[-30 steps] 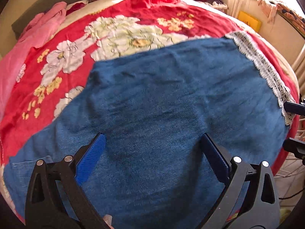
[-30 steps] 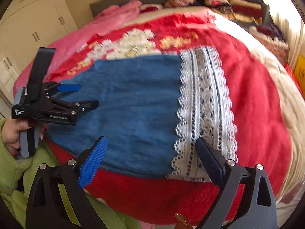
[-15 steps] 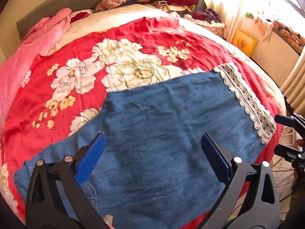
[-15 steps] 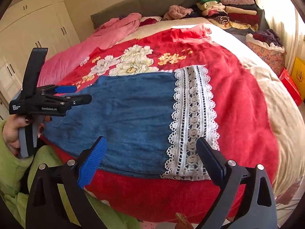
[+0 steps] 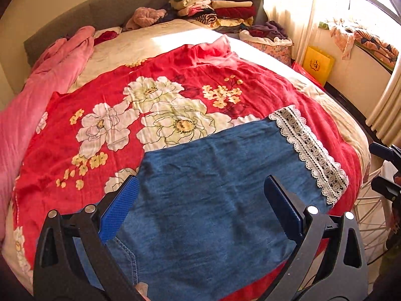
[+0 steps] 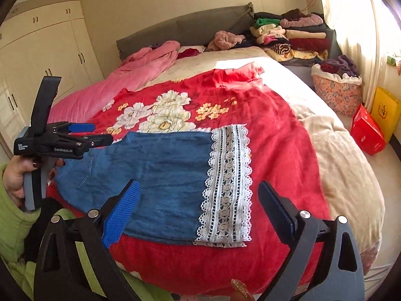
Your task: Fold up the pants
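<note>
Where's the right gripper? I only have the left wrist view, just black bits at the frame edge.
Observer: The right gripper is open and empty, off the near side of the red blanket, pointing at the lace hem.
Operator: Hem end flat?
Observer: Yes, the lace hem lies flat on the blanket, short of its edge.
Operator: Left gripper from outside?
Observer: The left gripper hangs over the waist end of the pants, above a back pocket, seemingly clear of the cloth.
</note>
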The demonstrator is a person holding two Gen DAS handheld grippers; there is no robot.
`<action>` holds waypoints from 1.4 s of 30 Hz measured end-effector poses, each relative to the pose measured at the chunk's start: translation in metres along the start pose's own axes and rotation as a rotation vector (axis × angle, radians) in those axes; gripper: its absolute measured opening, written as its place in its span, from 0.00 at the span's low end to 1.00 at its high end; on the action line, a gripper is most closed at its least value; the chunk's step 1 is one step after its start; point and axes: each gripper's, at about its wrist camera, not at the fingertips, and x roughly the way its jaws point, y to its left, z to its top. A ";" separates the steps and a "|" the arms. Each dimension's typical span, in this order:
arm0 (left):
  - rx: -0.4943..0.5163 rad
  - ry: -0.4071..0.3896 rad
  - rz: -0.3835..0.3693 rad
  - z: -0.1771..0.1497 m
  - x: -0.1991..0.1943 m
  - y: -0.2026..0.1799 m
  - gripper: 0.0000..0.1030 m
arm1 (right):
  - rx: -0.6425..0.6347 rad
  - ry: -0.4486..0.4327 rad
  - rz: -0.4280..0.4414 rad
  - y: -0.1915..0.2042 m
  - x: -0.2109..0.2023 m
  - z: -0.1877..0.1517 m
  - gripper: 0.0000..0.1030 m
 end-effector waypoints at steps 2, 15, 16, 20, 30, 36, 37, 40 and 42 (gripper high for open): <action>0.013 -0.007 -0.006 0.003 -0.003 -0.005 0.91 | -0.001 -0.017 -0.010 -0.002 -0.005 0.003 0.91; 0.100 -0.029 -0.011 0.028 -0.002 -0.036 0.91 | 0.018 -0.069 -0.056 -0.015 -0.024 0.008 0.91; 0.104 -0.029 -0.011 0.030 -0.001 -0.037 0.91 | 0.020 -0.067 -0.059 -0.016 -0.022 0.007 0.91; 0.125 -0.035 -0.017 0.040 0.009 -0.045 0.91 | 0.034 -0.047 -0.075 -0.023 -0.015 0.001 0.91; 0.152 0.011 -0.056 0.047 0.056 -0.052 0.91 | 0.077 0.025 -0.078 -0.035 0.012 -0.010 0.91; 0.159 0.037 -0.082 0.051 0.080 -0.054 0.91 | 0.089 0.065 -0.066 -0.035 0.031 -0.015 0.91; 0.161 0.040 -0.089 0.051 0.085 -0.054 0.91 | 0.093 0.073 -0.066 -0.036 0.036 -0.017 0.91; 0.166 0.053 -0.104 0.051 0.096 -0.052 0.91 | 0.114 0.093 -0.063 -0.037 0.046 -0.020 0.91; 0.174 0.061 -0.111 0.051 0.105 -0.052 0.91 | 0.117 0.104 -0.060 -0.037 0.050 -0.022 0.91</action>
